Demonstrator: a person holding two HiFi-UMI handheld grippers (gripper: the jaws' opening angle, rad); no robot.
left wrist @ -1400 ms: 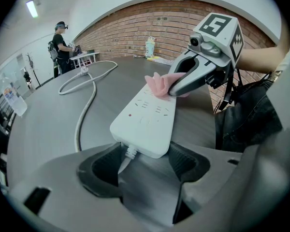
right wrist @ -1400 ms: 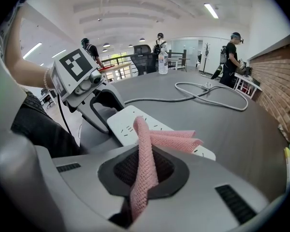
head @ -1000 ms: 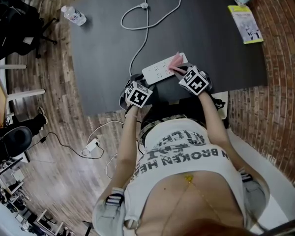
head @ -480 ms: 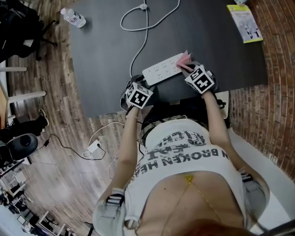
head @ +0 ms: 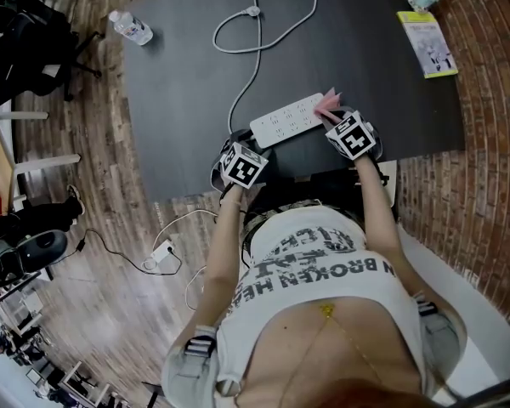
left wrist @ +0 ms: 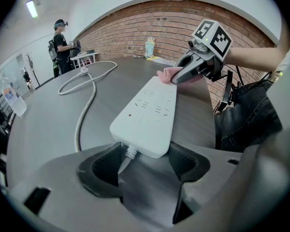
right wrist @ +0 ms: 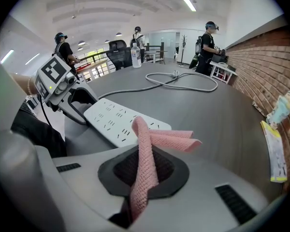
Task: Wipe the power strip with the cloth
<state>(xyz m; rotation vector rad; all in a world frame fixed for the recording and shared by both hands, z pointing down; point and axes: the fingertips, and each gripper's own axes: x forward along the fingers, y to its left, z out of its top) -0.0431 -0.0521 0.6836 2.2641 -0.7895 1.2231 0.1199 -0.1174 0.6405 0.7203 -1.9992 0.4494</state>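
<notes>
Risk, cloth: the cloth (right wrist: 146, 144) is pinched by one narrow fold only, its free end loosely doubled over the far end of the power strip (head: 287, 119); a hard drag across the sockets could well tug it out of the jaws, or leave the jaw tips rubbing plastic instead of fabric
Risk, strip: only the cord end looks braced; a sideways stroke might swing the far end across the table (head: 178, 75), whose front edge is close by
Risk, cable: the cable (left wrist: 79, 124) lies in loose loops beyond; a shifted strip would drag it along
Right hand-held gripper (right wrist: 145, 170): jaws closed tight on the pink cloth, which rises between them and droops forward onto the strip's end
Left hand-held gripper (left wrist: 145, 166): jaws set wide, one on either side of the strip's cord end; pads seemingly pressed to its sides, pinning it
Power strip: flat on the table near the front edge, between the two grippers
</notes>
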